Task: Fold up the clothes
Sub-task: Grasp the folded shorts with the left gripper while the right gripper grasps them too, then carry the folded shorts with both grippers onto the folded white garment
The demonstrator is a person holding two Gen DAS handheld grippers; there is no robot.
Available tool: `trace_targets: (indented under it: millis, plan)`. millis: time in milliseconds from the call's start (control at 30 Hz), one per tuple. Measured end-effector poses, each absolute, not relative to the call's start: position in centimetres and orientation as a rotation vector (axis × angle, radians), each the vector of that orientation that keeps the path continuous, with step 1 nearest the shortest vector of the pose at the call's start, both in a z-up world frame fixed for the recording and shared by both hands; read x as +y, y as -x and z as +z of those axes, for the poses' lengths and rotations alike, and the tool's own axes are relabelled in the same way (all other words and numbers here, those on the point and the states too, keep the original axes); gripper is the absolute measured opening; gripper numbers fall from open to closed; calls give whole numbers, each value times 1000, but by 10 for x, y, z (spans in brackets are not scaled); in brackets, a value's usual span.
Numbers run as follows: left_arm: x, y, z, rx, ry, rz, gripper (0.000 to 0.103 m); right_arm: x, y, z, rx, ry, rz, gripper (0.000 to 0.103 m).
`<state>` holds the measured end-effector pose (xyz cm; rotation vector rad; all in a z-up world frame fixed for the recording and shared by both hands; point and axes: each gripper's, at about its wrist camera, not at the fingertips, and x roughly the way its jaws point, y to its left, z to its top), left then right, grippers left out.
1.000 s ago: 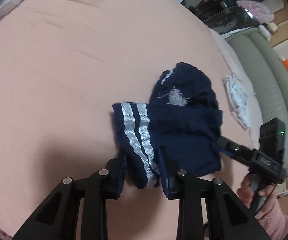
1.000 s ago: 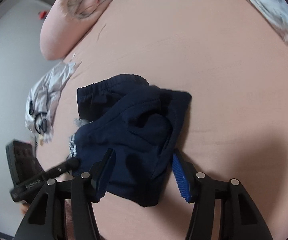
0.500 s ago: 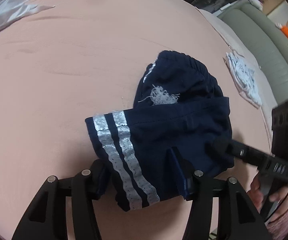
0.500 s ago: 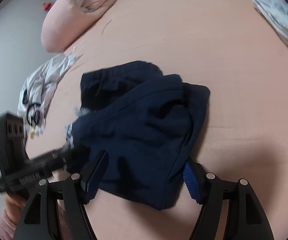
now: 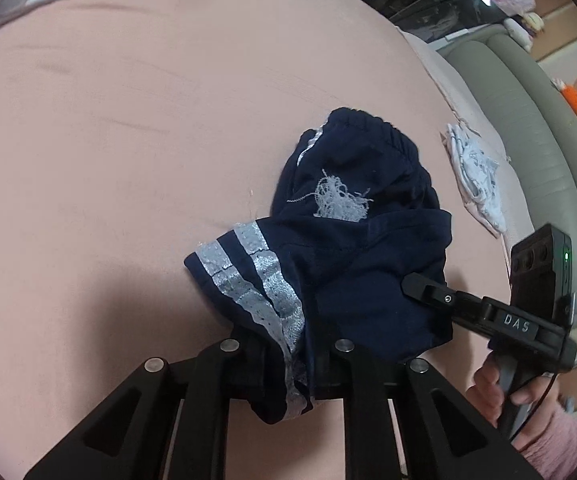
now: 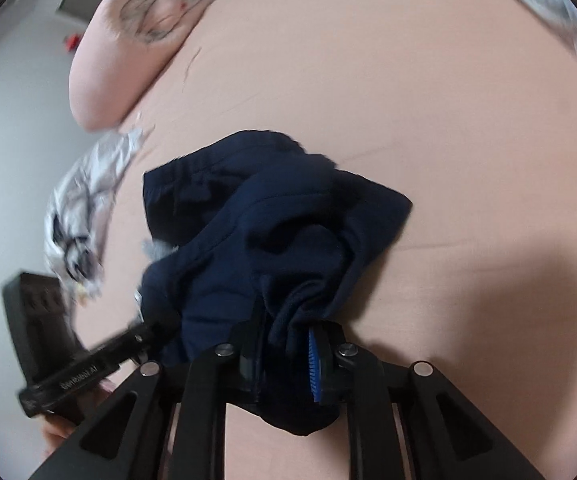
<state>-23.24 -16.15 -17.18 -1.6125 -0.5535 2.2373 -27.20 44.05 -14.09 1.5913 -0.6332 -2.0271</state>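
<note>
Pink bedsheet (image 5: 128, 140) fills both frames. One pair of navy shorts (image 5: 352, 248) lies centre, clamped by two grippers: left gripper (image 5: 288, 360) on the striped hem, right gripper (image 6: 288, 356) on bunched cloth. Two pale garments (image 5: 476, 176) (image 6: 84, 208) lie near the edges.

The crumpled navy shorts with silver stripes (image 5: 352, 248) lie on the pink bed (image 5: 128, 140), their near edge between the left claw (image 5: 288, 354) and right claw (image 6: 288, 354). A white patterned cloth (image 5: 476, 180) lies right of them, a pink pillow (image 6: 128, 48) behind.
</note>
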Motion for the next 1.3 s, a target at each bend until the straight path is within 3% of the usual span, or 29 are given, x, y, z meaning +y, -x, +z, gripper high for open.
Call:
trace_targets:
  millis: [167, 267, 433, 633, 767, 1000, 1067, 1133, 1200, 1300]
  plan:
    - [-148, 225, -145, -575, 1503, 2256, 8, 488, 263, -111, -516, -1515, -2080, 10]
    - [-140, 211, -116, -604, 1427, 2257, 8, 528, 246, -83, -563, -1434, -2085, 9]
    - [-108, 199, -90, -652, 1337, 2178, 8, 438, 241, -71, -613, -1359, -2084, 9]
    - [37, 268, -102, -538, 1377, 2045, 8, 479, 245, -83, -670, -1394, -2122, 9]
    - [120, 295, -82, -441, 1328, 2008, 8, 520, 283, -71, -684, -1380, -2181, 9]
    - [204, 380, -27, -352, 1089, 2065, 8, 441, 403, -27, -610, -1144, -2349, 12]
    - [231, 407, -34, -396, 1079, 2054, 8, 413, 435, -22, -558, -1069, -2391, 13]
    - [252, 430, -53, -458, 1127, 2030, 8, 396, 476, -38, -552, -1061, -2376, 13]
    - [260, 440, -81, -485, 1192, 2003, 8, 328, 522, -79, -567, -1103, -2359, 13]
    - [269, 446, -131, -492, 1314, 1957, 8, 313, 551, -147, -582, -1257, -2343, 13]
